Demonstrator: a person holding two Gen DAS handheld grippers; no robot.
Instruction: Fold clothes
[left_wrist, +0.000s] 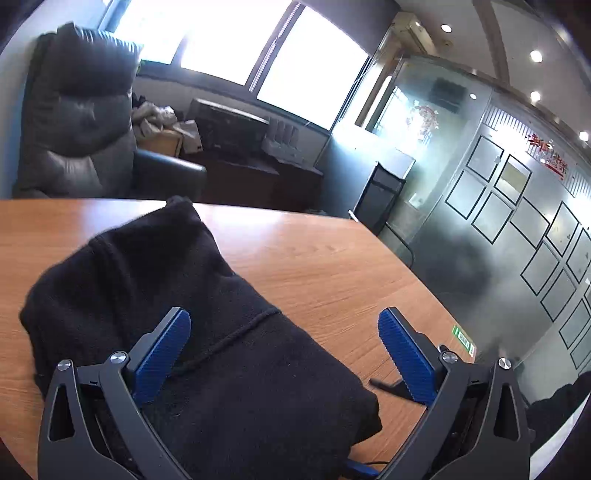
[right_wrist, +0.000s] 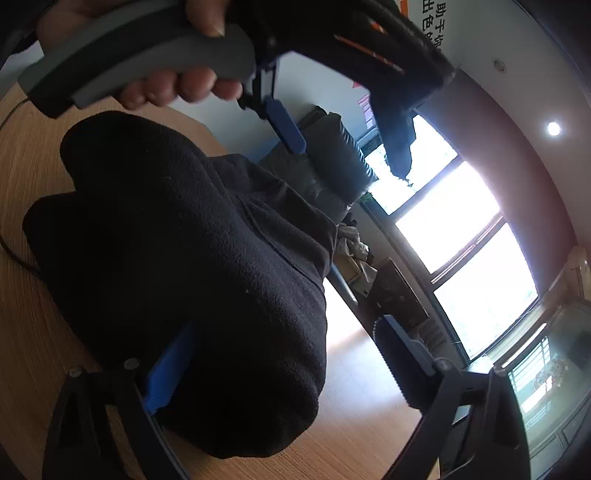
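Black fleece garment (left_wrist: 207, 332) lies bunched on the desk (left_wrist: 332, 266), its long axis running away from the left gripper (left_wrist: 284, 354). Left fingers (left_wrist: 162, 354) stand wide, empty above it. Right gripper (right_wrist: 273, 365) is nearer: its fingers (right_wrist: 395, 354) straddle the near end, not pinching.

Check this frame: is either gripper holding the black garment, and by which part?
Neither holds it. The left gripper is open above the folded black fleece garment. The right gripper is open too, straddling the garment's near edge without pinching it.

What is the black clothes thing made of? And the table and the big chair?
Black garment: probably fleece, since its surface is fuzzy, matte and pilled.
Table: wood or wood-look laminate, with grain lines and a soft sheen.
Armchair: leather or imitation leather, being dark, smooth and slightly shiny with padded creases.
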